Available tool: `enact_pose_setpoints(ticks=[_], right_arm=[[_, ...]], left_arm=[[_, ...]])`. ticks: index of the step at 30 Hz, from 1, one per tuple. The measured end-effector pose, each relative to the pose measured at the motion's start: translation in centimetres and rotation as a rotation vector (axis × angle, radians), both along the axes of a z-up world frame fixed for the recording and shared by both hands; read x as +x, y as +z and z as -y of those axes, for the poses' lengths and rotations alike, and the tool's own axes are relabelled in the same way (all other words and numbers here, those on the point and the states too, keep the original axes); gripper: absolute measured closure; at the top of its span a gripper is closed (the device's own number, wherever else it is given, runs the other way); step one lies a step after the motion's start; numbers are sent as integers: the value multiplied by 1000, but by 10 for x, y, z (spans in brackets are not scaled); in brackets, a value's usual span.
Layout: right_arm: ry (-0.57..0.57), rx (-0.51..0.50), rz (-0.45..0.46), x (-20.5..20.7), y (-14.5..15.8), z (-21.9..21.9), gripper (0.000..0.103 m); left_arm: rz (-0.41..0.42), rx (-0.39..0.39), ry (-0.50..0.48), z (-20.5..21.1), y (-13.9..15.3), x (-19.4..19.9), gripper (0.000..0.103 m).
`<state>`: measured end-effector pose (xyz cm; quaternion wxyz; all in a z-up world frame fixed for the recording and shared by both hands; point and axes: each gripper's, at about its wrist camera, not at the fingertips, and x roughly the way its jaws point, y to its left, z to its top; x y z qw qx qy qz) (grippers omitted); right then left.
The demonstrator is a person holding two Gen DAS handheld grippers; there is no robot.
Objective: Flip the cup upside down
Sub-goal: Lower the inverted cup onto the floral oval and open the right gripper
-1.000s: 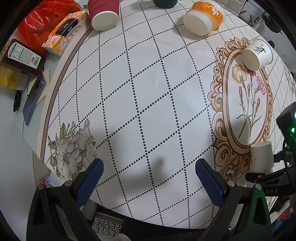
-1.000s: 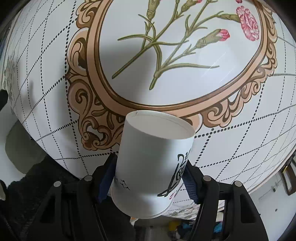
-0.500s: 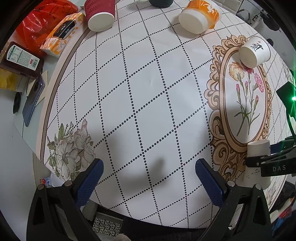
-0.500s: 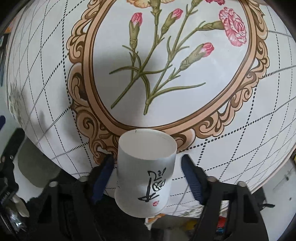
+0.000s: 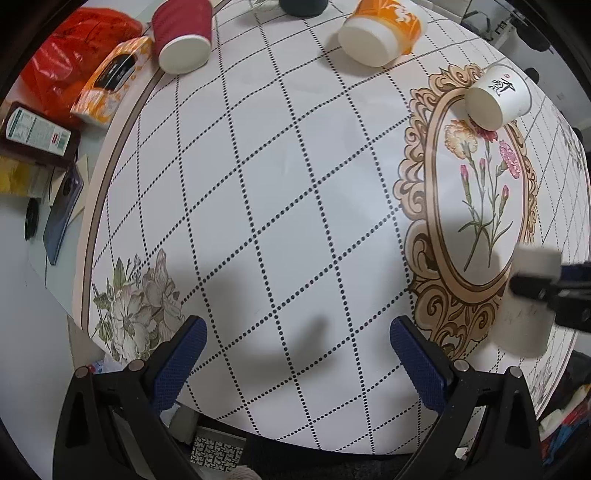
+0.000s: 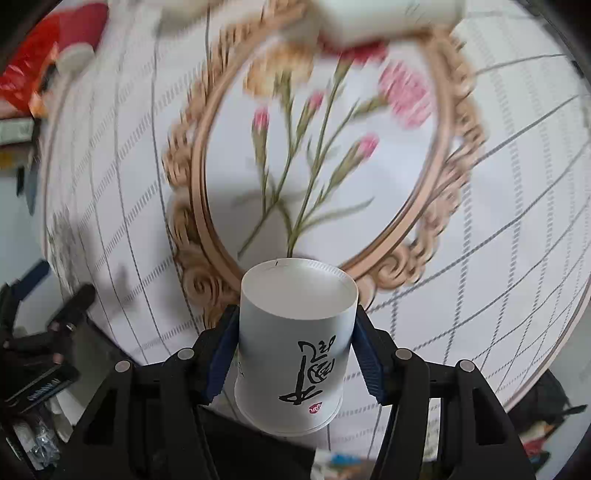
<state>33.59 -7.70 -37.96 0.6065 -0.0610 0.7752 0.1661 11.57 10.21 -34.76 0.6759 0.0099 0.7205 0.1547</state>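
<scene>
Our right gripper (image 6: 293, 356) clamps the white cup (image 6: 291, 354), base pointing away from us, while our left gripper (image 5: 293, 363) hangs open above the desk (image 5: 280, 192).

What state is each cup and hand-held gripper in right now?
White paper cup: upside down, clamped in the right hand-held gripper.
Left hand-held gripper: open, holding nothing.
Second white cup: upside down on the table.
Orange cup: upside down.
Red cup: upside down.

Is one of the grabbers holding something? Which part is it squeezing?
Yes. The right gripper is squeezing the white paper cup by its sides, around the middle. The left gripper is open and holds nothing.
</scene>
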Motion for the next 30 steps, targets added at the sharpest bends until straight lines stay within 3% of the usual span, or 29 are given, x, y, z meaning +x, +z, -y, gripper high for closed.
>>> enact_pose_setpoints(ticks=[4,5,6,7,10,12,16,20,30], right_arm=[[-42,30,223,7,33,13,41],[-41,30,274,8,37,16,41],[-42,21,342,8,42,20,41],[-51,15,403,8,45,24,41],[-109,-19,549,11,52,31,41],[-201,-39,604,12,45,37,41],[-351,-44,687,3,26,35,41],[-456,-50,722,-9,30,43,41],[-469,-42,688,-25,24,34,40]], left_arm=[[-1,2,-23,4,0,7,1],[52,-65,-64,6,0,9,1],[50,-64,-69,7,0,11,1],[74,-94,-92,10,0,12,1],[70,-88,-117,17,-1,17,1],[67,-84,-139,22,-2,19,1],[61,-74,-178,31,-3,18,1],[54,-64,-198,35,-4,17,1],[79,-96,-221,30,-2,13,1]])
